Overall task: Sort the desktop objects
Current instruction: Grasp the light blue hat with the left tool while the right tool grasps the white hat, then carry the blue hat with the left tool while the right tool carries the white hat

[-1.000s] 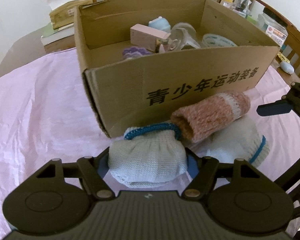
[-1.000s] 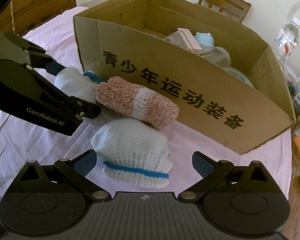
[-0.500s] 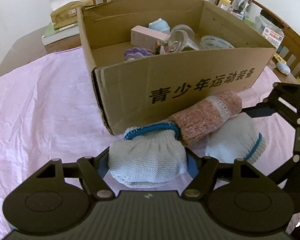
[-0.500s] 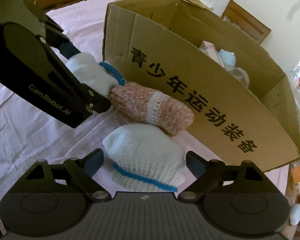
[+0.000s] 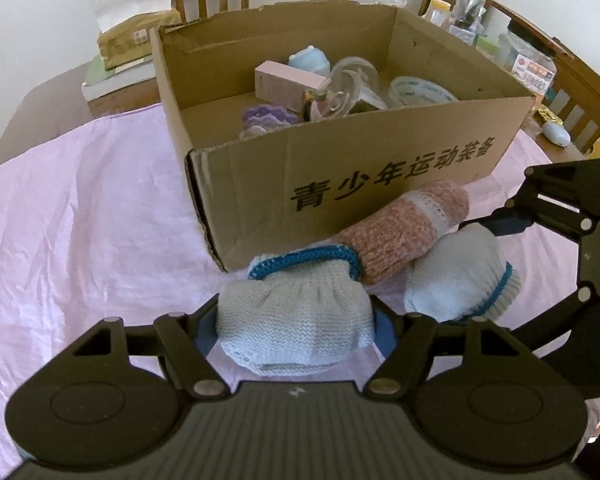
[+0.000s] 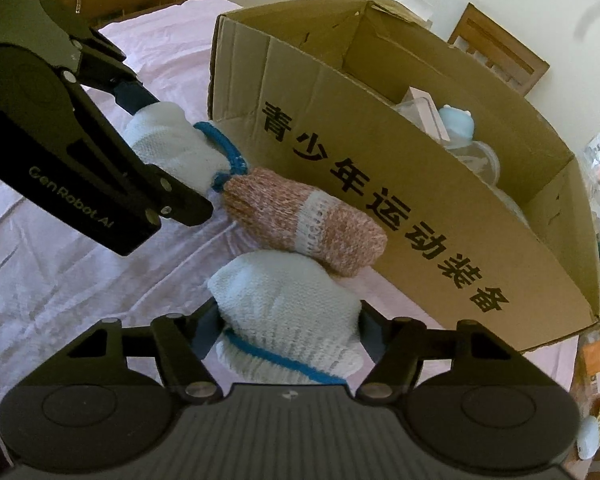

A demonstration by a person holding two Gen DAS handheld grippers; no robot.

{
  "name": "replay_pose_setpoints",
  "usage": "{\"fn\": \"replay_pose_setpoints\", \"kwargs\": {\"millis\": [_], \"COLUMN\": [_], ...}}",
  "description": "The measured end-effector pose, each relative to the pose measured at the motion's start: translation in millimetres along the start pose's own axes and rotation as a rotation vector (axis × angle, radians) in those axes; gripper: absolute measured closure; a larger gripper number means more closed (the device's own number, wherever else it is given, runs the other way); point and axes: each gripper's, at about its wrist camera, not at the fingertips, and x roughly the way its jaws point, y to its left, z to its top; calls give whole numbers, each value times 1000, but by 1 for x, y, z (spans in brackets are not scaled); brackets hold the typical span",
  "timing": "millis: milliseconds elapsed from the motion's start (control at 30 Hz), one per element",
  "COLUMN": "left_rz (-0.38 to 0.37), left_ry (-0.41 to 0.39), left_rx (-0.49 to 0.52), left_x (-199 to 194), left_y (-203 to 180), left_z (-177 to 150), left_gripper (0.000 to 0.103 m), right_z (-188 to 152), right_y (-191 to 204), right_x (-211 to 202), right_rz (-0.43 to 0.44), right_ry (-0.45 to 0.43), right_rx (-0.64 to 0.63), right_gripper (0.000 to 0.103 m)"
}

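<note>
A pale knitted cover with a blue rim lies on the pink cloth, and my left gripper is shut on it. A second white knitted cover with a blue band sits between the pads of my right gripper. Those jaws are closing and both pads press its sides. A pink-and-white knitted tube lies between the two covers, leaning on the front wall of the cardboard box. In the right wrist view my left gripper grips its cover at upper left.
The open box holds a pink carton, a light blue item, clear plastic pieces and a purple knit. Books and a tissue box stand back left. Bottles and jars crowd the right edge. Wooden chairs stand behind.
My right gripper's jaws have narrowed from wide apart to touching the white cover, and the gripper has rolled. The left gripper and its cover have stayed put.
</note>
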Motion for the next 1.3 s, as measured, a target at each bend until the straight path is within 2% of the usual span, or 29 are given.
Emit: {"fn": "replay_pose_setpoints", "kwargs": {"millis": [800, 1300], "left_rz": [-25, -58], "left_ry": [-50, -80], "left_rx": [88, 143], "left_x": [-40, -62], "left_y": [-19, -28], "left_z": [6, 16], "left_gripper": [30, 30], "right_z": [-4, 7], "right_y": [-19, -34], "right_x": [-50, -77], "right_rz": [39, 41], "right_ry": [-42, -82], "right_rx": [17, 24], "right_gripper": [30, 30]}}
